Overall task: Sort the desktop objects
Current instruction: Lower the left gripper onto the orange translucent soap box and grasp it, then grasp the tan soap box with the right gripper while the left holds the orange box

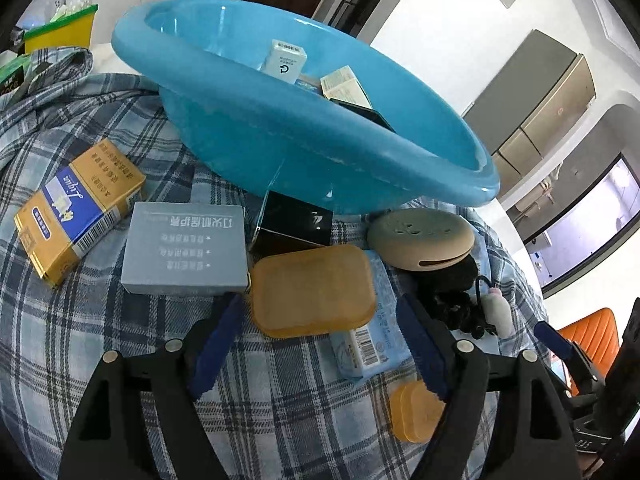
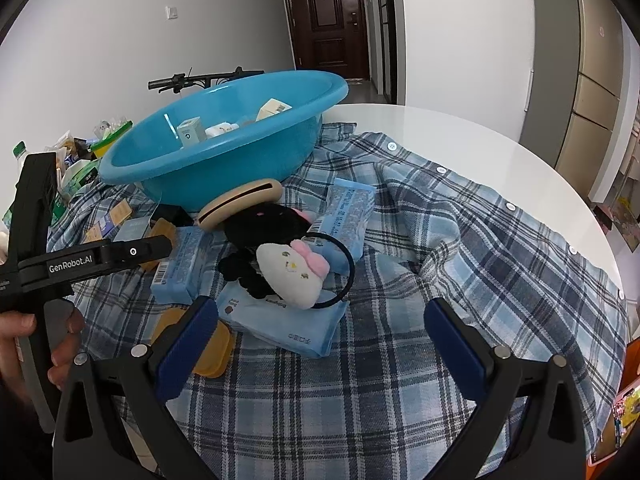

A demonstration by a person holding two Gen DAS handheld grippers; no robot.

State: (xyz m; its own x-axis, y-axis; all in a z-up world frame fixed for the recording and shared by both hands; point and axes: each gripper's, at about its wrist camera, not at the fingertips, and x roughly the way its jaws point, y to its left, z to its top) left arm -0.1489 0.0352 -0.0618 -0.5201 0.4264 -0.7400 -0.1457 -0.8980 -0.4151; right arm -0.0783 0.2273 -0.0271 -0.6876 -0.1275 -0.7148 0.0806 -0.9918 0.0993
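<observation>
An amber soap box (image 1: 312,290) lies on the plaid cloth (image 1: 120,340), in front of the blue basin (image 1: 280,136). My left gripper (image 1: 318,302) is open, its blue fingertips either side of the soap box with a small gap on each side. Around it lie a grey-blue box (image 1: 184,252), a yellow and blue box (image 1: 76,208), a black box (image 1: 296,224) and a beige round disc (image 1: 420,236). My right gripper (image 2: 319,305) stands wide open above a blue tissue pack (image 2: 288,328) and grips nothing. A white plush (image 2: 292,276) lies just ahead of it.
The basin (image 2: 224,160) holds several small boxes. More blue tissue packs (image 2: 348,216), a black plush (image 2: 264,220) and a black hair tie (image 2: 348,276) lie mid-cloth. A second amber piece (image 1: 416,412) sits by my left gripper's right finger. A hand (image 2: 40,340) holds the left gripper's body (image 2: 100,260). Clutter stands at far left.
</observation>
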